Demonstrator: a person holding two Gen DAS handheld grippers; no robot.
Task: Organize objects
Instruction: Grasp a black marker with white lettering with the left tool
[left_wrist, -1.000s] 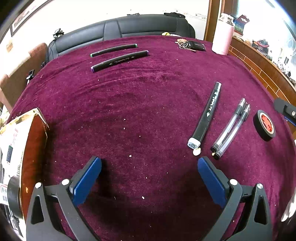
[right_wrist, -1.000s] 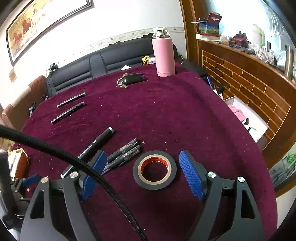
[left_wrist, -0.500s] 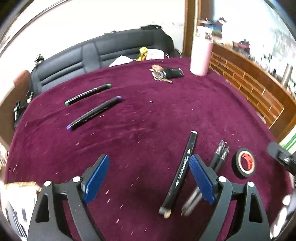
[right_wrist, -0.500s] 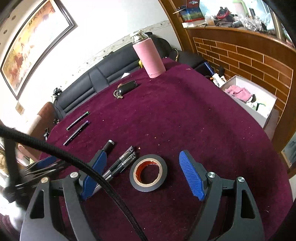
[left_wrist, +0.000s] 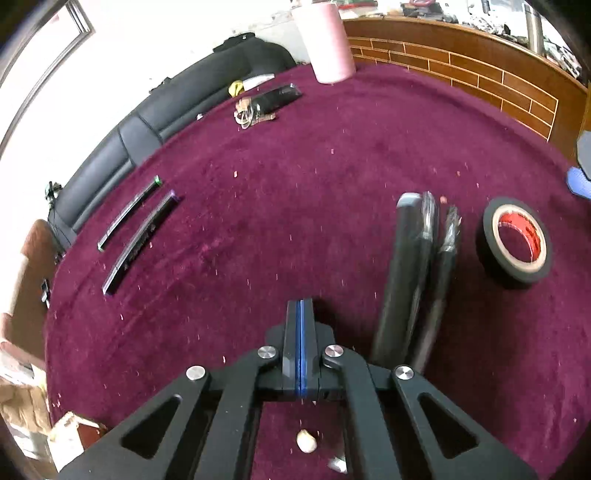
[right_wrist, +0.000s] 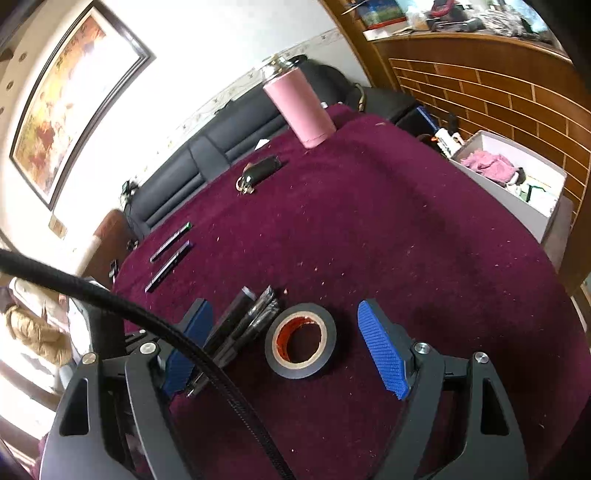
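On the maroon cloth a black marker lies beside two clear pens, with a black tape roll to their right. My left gripper is shut and empty, just left of the marker. In the right wrist view my right gripper is open, its jaws standing either side of the tape roll; the marker and pens lie by its left finger. Two more markers lie side by side at the far left.
A pink flask and a black key case with keys stand at the far side. A black sofa lies beyond the table. A white box sits on the floor at right. A small white cap lies under my left gripper.
My left gripper has shut and swung so the marker now lies to its right. The right gripper stayed open over the tape roll, tilting a little.
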